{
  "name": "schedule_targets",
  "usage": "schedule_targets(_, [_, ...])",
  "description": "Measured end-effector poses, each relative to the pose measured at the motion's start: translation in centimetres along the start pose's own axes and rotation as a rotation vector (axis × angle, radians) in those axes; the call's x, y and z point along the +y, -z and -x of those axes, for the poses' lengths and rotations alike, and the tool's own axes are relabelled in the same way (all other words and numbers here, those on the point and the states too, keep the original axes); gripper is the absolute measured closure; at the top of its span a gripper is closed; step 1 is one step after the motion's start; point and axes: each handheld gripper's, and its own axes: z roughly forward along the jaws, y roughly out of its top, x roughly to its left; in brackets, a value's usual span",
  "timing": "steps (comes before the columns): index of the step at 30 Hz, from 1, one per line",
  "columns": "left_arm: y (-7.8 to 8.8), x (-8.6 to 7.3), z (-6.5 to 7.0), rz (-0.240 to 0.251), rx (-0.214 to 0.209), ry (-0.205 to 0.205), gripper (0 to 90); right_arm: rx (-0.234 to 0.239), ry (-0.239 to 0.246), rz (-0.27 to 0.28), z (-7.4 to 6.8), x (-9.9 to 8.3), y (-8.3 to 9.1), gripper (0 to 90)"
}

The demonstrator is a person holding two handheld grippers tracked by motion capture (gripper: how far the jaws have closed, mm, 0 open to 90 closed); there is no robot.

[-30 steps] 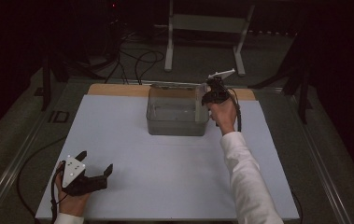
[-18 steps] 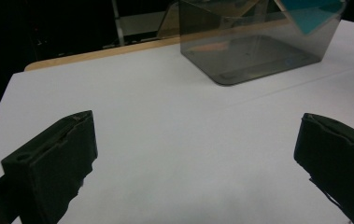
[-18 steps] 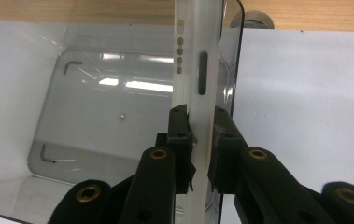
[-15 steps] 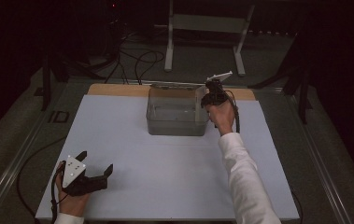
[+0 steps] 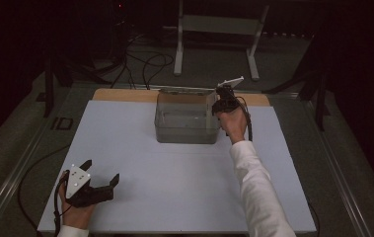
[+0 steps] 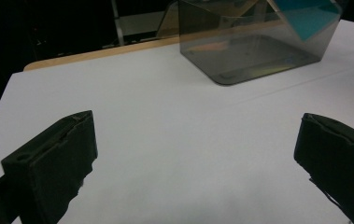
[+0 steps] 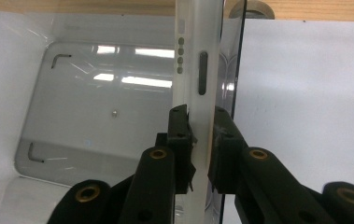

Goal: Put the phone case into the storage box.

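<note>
1. The right gripper (image 7: 201, 144) is clamped on a slim white phone-like slab (image 7: 198, 70), held edge-up just inside the clear bin's (image 5: 187, 131) near wall
2. Likely step: lowering it in; release comes next
3. The left gripper (image 5: 100, 178) rests wide open, well apart

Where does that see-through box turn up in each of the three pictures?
High view: the clear box sits at the table's far middle.
Left gripper view: top right, past the open jaws.
Right gripper view: seen from above at left, its wall pinched by the jaws.
Shared landmark: the wooden strip behind it.
</note>
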Motion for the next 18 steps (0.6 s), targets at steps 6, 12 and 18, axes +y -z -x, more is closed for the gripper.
schedule_targets(6, [0.0,0.0,0.0,0.0,0.0,0.0,0.3,-0.006,-0.001,-0.002,-0.02,-0.03,-0.16,81.1])
schedule_targets(12, [0.03,0.0,-0.04,0.0,0.001,-0.001,0.3,-0.016,0.004,-0.004,-0.17,-0.08,-0.39,80.7])
schedule_targets(18, [0.09,0.0,-0.09,0.003,0.001,0.001,0.4,-0.027,0.009,-0.01,-0.4,-0.17,-0.86,80.7])
